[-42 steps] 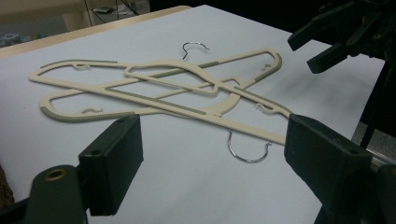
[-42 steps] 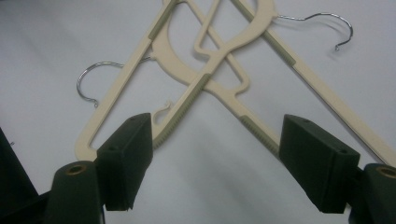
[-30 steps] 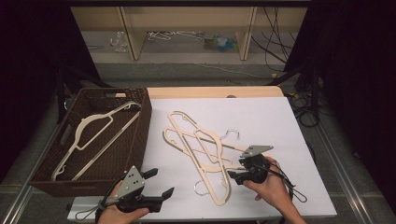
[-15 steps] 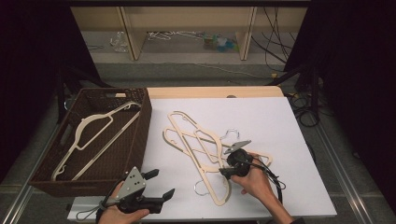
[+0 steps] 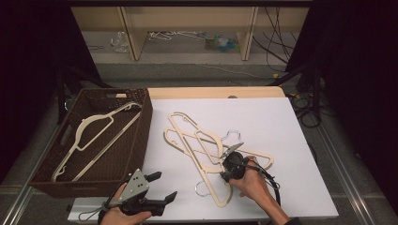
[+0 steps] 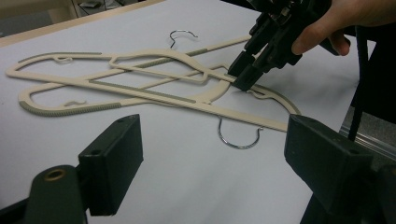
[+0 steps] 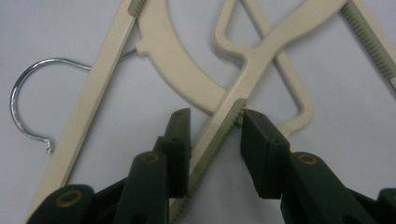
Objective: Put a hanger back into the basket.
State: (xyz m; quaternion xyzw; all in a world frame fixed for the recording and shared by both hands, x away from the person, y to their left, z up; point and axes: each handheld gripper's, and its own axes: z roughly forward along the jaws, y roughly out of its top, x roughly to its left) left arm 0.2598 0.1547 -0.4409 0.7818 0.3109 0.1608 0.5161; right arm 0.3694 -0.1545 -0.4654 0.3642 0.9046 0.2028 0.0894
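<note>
The right gripper [image 7: 212, 140] is coming down onto the pile of cream hangers [image 5: 211, 147] lying on the white table [image 5: 281, 126]. Its jaws have just been closing, and one thin hanger bar with a ribbed grey strip [image 7: 219, 135] is sitting between them. One pad is touching the bar's end, but there is a gap on the other side, so the jaws are not squeezing it yet. A shiny metal hook [image 7: 28, 102] is lying on the table just beside this bar. The left gripper [image 5: 152, 190] is hanging near the front edge of the table, close to the basket's corner, with its jaws spread wide and nothing in them. In the left gripper view, the right gripper is poking its tips into the pile. A brown woven basket [image 5: 141, 136] is sitting just left of the table, with one more cream hanger [image 5: 94, 136] lying inside it. There is no writing to read on anything.
</note>
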